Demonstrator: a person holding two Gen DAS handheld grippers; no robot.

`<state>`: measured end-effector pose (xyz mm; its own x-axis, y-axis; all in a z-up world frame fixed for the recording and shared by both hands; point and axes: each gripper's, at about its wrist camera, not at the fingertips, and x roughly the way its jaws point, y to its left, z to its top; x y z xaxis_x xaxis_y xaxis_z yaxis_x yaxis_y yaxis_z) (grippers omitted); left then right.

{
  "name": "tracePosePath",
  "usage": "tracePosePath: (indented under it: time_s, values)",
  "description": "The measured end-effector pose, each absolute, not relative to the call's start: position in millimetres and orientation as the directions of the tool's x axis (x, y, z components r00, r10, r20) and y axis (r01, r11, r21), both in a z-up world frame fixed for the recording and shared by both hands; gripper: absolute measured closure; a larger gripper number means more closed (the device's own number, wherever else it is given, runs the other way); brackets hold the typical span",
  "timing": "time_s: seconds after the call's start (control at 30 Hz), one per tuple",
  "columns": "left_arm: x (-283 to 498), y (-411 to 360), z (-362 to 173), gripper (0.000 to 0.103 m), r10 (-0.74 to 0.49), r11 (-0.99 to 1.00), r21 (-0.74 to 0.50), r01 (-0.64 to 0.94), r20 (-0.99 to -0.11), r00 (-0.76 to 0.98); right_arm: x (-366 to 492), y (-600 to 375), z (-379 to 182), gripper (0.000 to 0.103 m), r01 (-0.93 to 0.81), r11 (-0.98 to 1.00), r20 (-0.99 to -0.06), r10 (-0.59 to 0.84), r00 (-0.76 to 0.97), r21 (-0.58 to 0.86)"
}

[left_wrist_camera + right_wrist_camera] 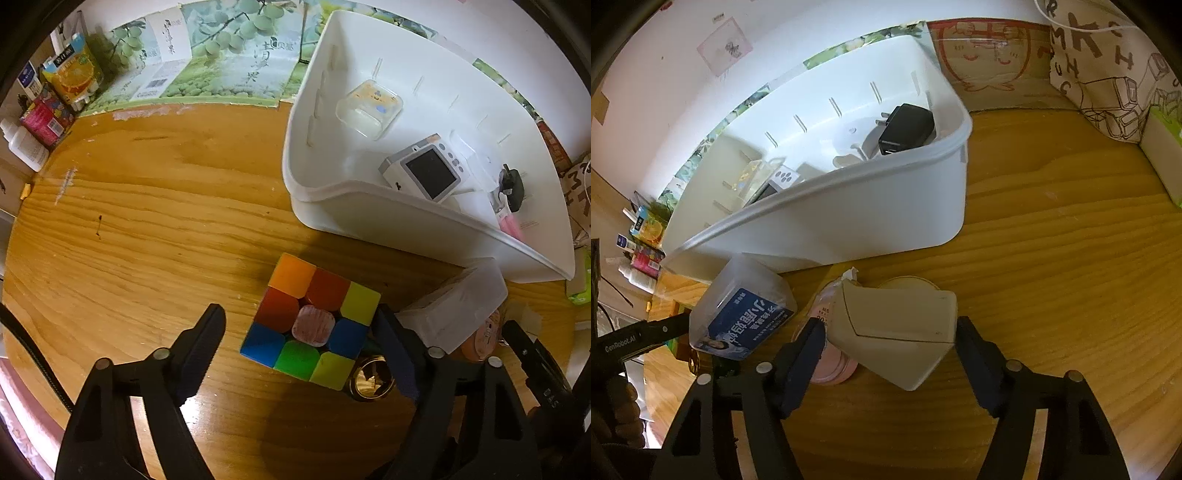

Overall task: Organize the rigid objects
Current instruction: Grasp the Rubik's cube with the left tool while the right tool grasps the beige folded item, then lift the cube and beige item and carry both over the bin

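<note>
A scrambled Rubik's cube (310,321) lies on the wooden table (147,221), between the fingers of my left gripper (300,319). The right finger (391,347) touches the cube's side, the left finger (207,332) stands clear of it, so this gripper is open. In the right wrist view a beige angular box (897,332) rests tilted over a pink round tin (831,365). My right gripper (892,328) has a pad against each side of it. The white bin (369,206) holds a clear case (369,107), a small white device with a screen (424,170) and a black plug (905,129).
A clear plastic box with a blue label (742,314) lies between the two grippers, beside a gold round object (371,380). Cartons and bottles (48,107) crowd the far left corner. A printed bag (1108,74) and cardboard stand at the back right. A hand (620,406) holds the left gripper.
</note>
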<state>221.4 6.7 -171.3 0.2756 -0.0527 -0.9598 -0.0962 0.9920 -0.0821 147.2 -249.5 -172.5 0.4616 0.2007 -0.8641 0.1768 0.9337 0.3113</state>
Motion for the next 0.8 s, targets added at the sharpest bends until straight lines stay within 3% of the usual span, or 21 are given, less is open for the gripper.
tracePosePath:
  time_s: [0.13, 0.8]
  values:
    - [223, 4, -174, 0.032, -0.068, 0.993, -0.091, -0.079, -0.962, 0.263, 148, -253, -173, 0.038, 0.182, 0.931, -0.861, 0.202, 0.467, 0.317]
    - [200, 2, -165, 0.037, -0.028, 0.994, -0.06, -0.09, -0.948, 0.316, 135, -260, -155, 0.038, 0.161, 0.928, -0.823, 0.208, 0.528, 0.337]
